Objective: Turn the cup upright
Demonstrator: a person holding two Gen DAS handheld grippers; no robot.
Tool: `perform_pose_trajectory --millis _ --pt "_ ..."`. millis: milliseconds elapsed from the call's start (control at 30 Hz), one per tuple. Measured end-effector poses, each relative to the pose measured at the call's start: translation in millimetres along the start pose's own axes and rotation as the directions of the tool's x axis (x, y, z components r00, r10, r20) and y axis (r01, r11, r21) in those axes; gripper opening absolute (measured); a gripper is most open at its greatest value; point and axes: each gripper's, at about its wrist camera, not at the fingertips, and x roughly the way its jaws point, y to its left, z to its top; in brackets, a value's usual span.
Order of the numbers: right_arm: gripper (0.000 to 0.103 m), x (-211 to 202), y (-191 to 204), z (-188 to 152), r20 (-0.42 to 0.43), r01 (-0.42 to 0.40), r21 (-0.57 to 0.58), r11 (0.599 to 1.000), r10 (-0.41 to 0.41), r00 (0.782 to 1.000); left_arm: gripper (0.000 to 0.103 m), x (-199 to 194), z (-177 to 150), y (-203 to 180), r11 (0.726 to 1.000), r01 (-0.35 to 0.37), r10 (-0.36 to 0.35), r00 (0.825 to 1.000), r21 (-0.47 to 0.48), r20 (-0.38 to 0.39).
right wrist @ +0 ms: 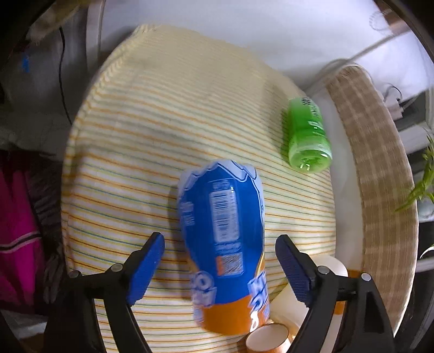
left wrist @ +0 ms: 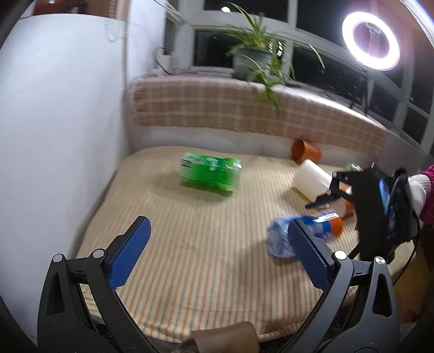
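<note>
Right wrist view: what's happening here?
A person holds the right gripper open, its fingers straddling a blue-and-orange bottle lying on the striped cloth, not touching it. The left gripper hangs open over bare cloth. The paper cups still lie on their sides; a green bottle lies apart.

Ring light (left wrist: pixel 370 40) by dark windows (left wrist: pixel 312 10)
</note>
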Motion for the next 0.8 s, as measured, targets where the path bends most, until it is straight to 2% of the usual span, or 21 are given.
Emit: perform_pose_trajectory --millis 67,167,200,267,333,433,467,500,533,600,633,700,800 --pt "0.086 -18.8 -7.5 -6.4 0.059 -0.017 0.089 0.996 0.012 0.998 0.103 5.0 2.2 -3.9 0.999 0.04 -0.04 0.999 0.024 -0.028" --pt "0.09 -45.9 -17.0 -20.8 0.142 -0.009 0.226 0.974 -0.023 0.99 0.102 15.6 6.7 -15.7 0.99 0.115 -0.107 0.99 0.077 -0.09" --pt "0.091 -59.3 -20.6 -34.1 0.184 -0.005 0.309 0.951 -0.054 0.981 0.102 19.8 8.7 -22.0 0.983 0.149 -0.136 0.983 0.107 -0.121" --pt "0.091 -74.2 -23.4 -54.8 0.215 -0.018 0.429 0.903 -0.083 0.973 0.097 25.8 11.3 -36.8 0.964 0.205 -0.177 0.969 0.168 -0.17" --pt "0.091 -89.4 -20.3 -82.1 0.24 -0.034 0.551 0.834 -0.119 0.963 0.094 30.3 13.6 -52.1 0.944 0.241 -0.196 0.959 0.224 -0.206" --pt "0.091 -106.0 -2.2 -118.3 0.235 -0.036 0.686 0.726 -0.174 0.956 0.093 41.8 16.3 -87.0 0.885 0.324 -0.231 0.929 0.334 -0.29" --pt "0.091 -110.4 6.7 -131.1 0.234 -0.044 0.727 0.685 -0.187 0.954 0.088 45.1 16.2 -93.9 0.871 0.34 -0.234 0.922 0.355 -0.309" --pt "0.091 -111.1 8.8 -138.0 0.235 -0.051 0.748 0.662 -0.191 0.953 0.085 50.3 14.9 -106.9 0.843 0.364 -0.233 0.911 0.396 -0.341" --pt "0.091 -113.9 17.0 -150.5 0.231 -0.059 0.785 0.617 -0.202 0.952 0.083 55.0 13.4 -116.2 0.82 0.379 -0.226 0.903 0.428 -0.366" --pt "0.092 -117.1 27.9 -167.0 0.219 -0.065 0.83 0.554 -0.216 0.951 0.083 67.3 9.3 -137.2 0.77 0.407 -0.2 0.885 0.492 -0.42" --pt "0.092 -119.2 34.5 -176.3 0.208 -0.063 0.853 0.518 -0.228 0.951 0.083 71.9 8.4 -142.4 0.755 0.417 -0.19 0.878 0.506 -0.44" --pt "0.091 -122.9 43.8 -192.4 0.195 -0.065 0.885 0.461 -0.24 0.951 0.083 87.2 4.0 -159.7 0.709 0.443 -0.149 0.855 0.549 -0.497" --pt "0.092 -125.7 51.3 -212.2 0.181 -0.069 0.916 0.395 -0.255 0.95 0.083 106.4 1.0 -173.6 0.672 0.454 -0.092 0.835 0.585 -0.543"
